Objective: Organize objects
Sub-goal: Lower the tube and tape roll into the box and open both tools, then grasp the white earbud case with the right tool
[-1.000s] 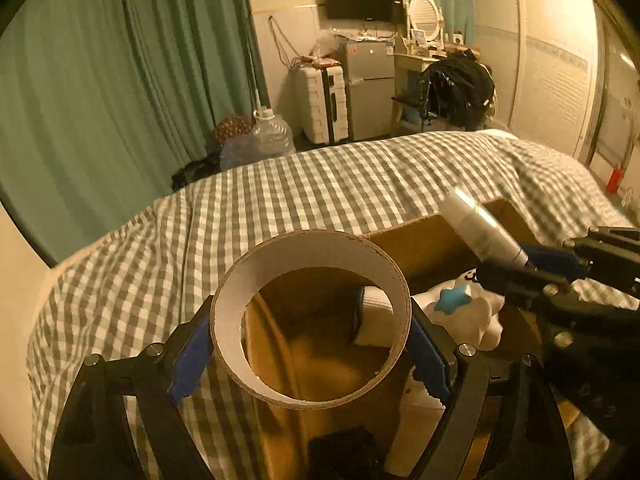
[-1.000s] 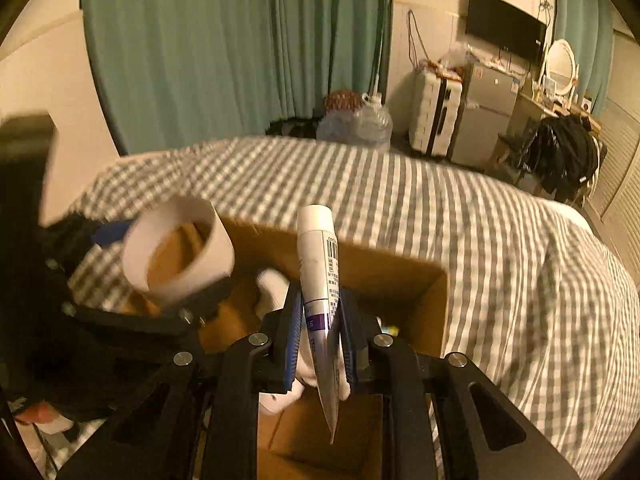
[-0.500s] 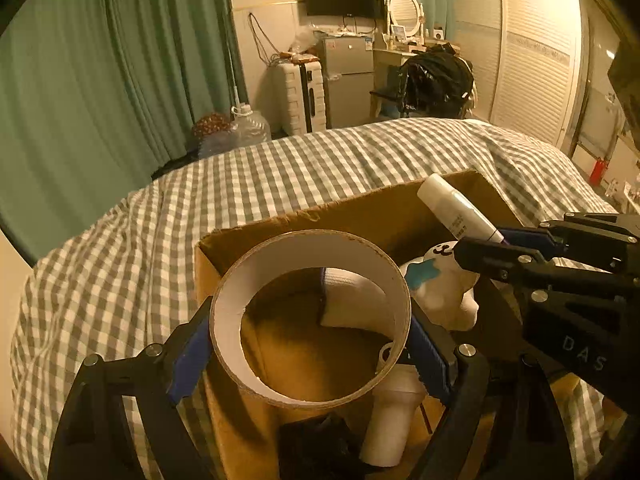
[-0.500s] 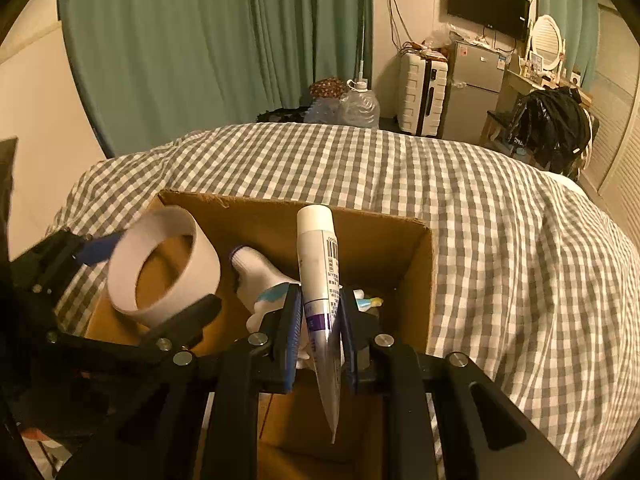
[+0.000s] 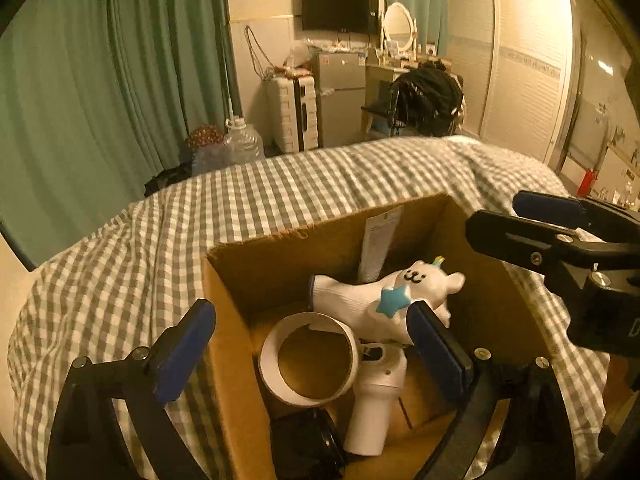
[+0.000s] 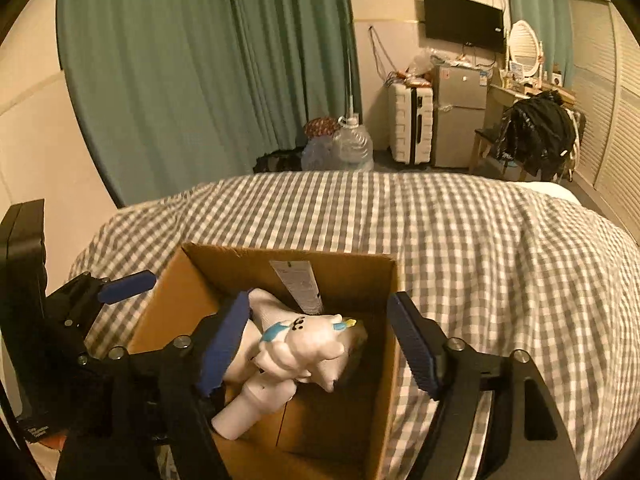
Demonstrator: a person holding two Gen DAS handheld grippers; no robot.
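Note:
An open cardboard box (image 5: 224, 304) stands on the checked bed; it also shows in the right wrist view (image 6: 394, 320). Inside lie a white tape roll (image 5: 308, 360), a white plush toy with a blue star (image 5: 384, 296), a white handle-shaped device (image 5: 372, 408), a black object (image 5: 304, 444) and a white tube (image 5: 378, 248) leaning on the far wall. The tube (image 6: 298, 284) and plush (image 6: 304, 344) show in the right wrist view. My left gripper (image 5: 312, 344) is open and empty above the box. My right gripper (image 6: 316, 340) is open and empty over the box.
The grey-and-white checked bedspread (image 6: 480, 240) surrounds the box. Green curtains (image 5: 100, 100), water jugs (image 6: 352, 148), a white suitcase (image 6: 410, 124), a small fridge (image 6: 460, 112) and a chair with dark clothes (image 6: 540, 136) stand beyond the bed.
My left gripper opened and the tape roll dropped into the box. My right gripper opened and the tube now leans against the box's far wall.

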